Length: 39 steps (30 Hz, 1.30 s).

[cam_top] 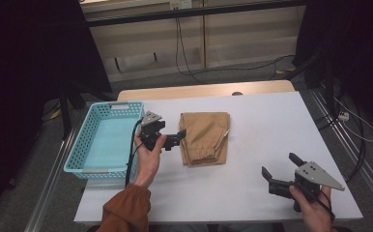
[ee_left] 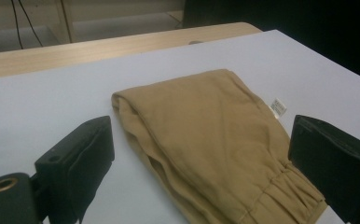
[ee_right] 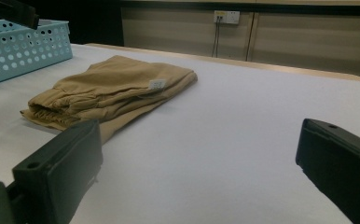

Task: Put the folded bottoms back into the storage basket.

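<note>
Folded tan trousers lie flat on the white table, waistband toward the near side. My left gripper hovers at their left edge, open, its jaws pointing at the cloth. In the left gripper view the trousers lie between and beyond the open left gripper, which holds nothing. My right gripper is open near the front right of the table, well apart from the trousers. The right gripper view has the trousers at the far left, beyond the empty right gripper.
A turquoise perforated basket stands empty at the table's left edge, just behind my left hand; it also appears in the right gripper view. A wooden strip runs along the far edge. Bare table surface lies right of the trousers.
</note>
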Tool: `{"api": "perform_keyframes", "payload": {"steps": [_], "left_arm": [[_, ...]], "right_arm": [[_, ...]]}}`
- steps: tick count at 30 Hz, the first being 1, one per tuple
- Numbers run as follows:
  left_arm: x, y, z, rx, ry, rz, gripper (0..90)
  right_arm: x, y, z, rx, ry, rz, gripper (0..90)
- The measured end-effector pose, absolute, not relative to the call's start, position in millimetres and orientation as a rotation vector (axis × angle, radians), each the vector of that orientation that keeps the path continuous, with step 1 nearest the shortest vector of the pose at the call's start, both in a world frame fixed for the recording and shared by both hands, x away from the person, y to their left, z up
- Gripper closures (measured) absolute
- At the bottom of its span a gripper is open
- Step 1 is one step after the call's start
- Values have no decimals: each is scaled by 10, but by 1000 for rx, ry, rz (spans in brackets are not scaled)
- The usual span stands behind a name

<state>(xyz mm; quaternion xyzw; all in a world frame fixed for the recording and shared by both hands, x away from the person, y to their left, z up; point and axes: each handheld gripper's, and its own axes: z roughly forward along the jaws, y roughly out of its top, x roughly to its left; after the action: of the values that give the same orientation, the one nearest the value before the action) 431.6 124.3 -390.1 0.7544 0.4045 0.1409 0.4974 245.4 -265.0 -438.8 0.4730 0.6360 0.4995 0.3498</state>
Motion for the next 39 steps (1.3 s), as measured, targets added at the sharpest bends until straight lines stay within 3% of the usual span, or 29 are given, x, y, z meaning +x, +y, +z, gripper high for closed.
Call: {"api": "perform_keyframes", "payload": {"steps": [9, 17, 23, 24, 29, 32, 37, 39], "left_arm": [[4390, 1091, -3828, 1869, 980, 301, 72], [4568, 1056, -3984, 1947, 1020, 314, 72], [4701, 1034, -4120, 1997, 1156, 200, 76], [4710, 1014, -4159, 2017, 1159, 192, 104], [4767, 996, -4254, 2019, 1166, 154, 79], [4781, 992, -4274, 2017, 1168, 133, 115], [4835, 977, -4342, 2033, 1185, 121, 303], [4872, 975, -4398, 2038, 1220, 120, 313]], "right_arm": [[2454, -2643, -4390, 1223, 1653, 1300, 6], [2462, -2632, -4403, 1226, 1671, 1294, 6], [2458, -2634, -4401, 1225, 1672, 1295, 6], [2458, -2632, -4402, 1224, 1676, 1294, 4], [2459, -2627, -4403, 1222, 1678, 1294, 4], [2458, -2626, -4404, 1222, 1680, 1293, 4], [2458, -2627, -4403, 1221, 1684, 1294, 3], [2456, -2623, -4403, 1219, 1686, 1296, 3]]}}
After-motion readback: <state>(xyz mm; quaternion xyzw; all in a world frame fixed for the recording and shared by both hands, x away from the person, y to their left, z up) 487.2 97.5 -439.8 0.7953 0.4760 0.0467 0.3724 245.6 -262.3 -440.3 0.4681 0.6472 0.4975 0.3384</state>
